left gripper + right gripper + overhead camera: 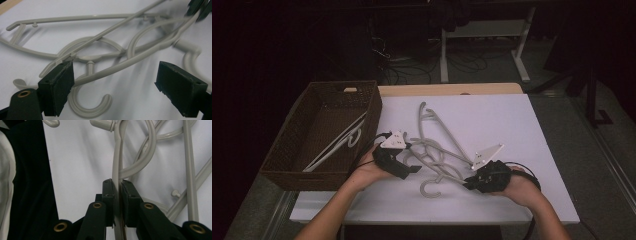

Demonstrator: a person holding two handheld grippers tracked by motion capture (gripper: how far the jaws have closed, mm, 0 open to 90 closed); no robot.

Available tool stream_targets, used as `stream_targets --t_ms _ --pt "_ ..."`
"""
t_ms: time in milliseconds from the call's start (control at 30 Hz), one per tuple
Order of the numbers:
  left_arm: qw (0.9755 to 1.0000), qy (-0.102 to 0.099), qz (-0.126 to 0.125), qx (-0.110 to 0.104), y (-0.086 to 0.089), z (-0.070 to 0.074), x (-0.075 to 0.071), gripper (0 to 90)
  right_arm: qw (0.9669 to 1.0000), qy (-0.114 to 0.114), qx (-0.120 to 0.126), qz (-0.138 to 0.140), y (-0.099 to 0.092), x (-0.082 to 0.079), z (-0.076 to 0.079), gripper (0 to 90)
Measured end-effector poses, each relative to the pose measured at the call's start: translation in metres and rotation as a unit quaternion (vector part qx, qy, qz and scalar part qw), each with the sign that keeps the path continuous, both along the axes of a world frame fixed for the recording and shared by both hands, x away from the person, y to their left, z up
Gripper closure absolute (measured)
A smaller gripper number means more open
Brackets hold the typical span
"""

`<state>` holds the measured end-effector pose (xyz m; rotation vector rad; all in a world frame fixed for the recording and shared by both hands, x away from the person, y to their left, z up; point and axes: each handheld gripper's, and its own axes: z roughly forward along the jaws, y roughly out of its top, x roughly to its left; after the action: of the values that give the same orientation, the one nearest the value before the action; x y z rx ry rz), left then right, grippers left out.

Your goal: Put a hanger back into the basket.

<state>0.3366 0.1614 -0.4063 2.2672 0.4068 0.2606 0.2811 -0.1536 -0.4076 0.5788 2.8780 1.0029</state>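
A tangle of grey plastic hangers [437, 155] lies on the white worktop [512, 120], near its middle, between the person's two hands. The right hand-held gripper [468, 184] has its jaws pressed together on the thin arm of one hanger [117, 170]; in the right gripper view the grey bar runs straight up from between the two black pads. The left hand-held gripper [414, 170] sits at the left edge of the pile with its jaws spread wide, and in the left gripper view a hanger arm [120, 66] crosses the gap between them without either pad pressing on it, with a hook [86, 105] lying below. To the left, at the worktop's edge, stands a brown woven basket [287, 170] with another hanger [339, 142] lying inside it.
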Motion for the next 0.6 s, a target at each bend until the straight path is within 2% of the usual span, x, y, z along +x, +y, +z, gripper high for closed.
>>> stream_targets --t_ms 167,333,533,600 --pt "0.999 -0.02 -0.027 0.031 -0.008 -0.009 -0.002 20.7 0.9998 0.006 0.006 0.019 -0.001 0.0 0.002 81.2" --pt "0.9956 -0.034 -0.067 0.055 -0.015 -0.014 -0.005 33.5 0.9992 0.014 0.009 0.036 0.0 0.0 0.003 81.1" --pt "0.9922 -0.051 -0.09 0.069 -0.018 -0.016 -0.007 51.8 0.9989 0.018 0.013 0.041 -0.002 0.002 0.005 81.1" --pt "0.9909 -0.058 -0.096 0.074 -0.018 -0.016 -0.007 53.3 0.9989 0.018 0.014 0.042 -0.002 0.003 0.004 81.0"
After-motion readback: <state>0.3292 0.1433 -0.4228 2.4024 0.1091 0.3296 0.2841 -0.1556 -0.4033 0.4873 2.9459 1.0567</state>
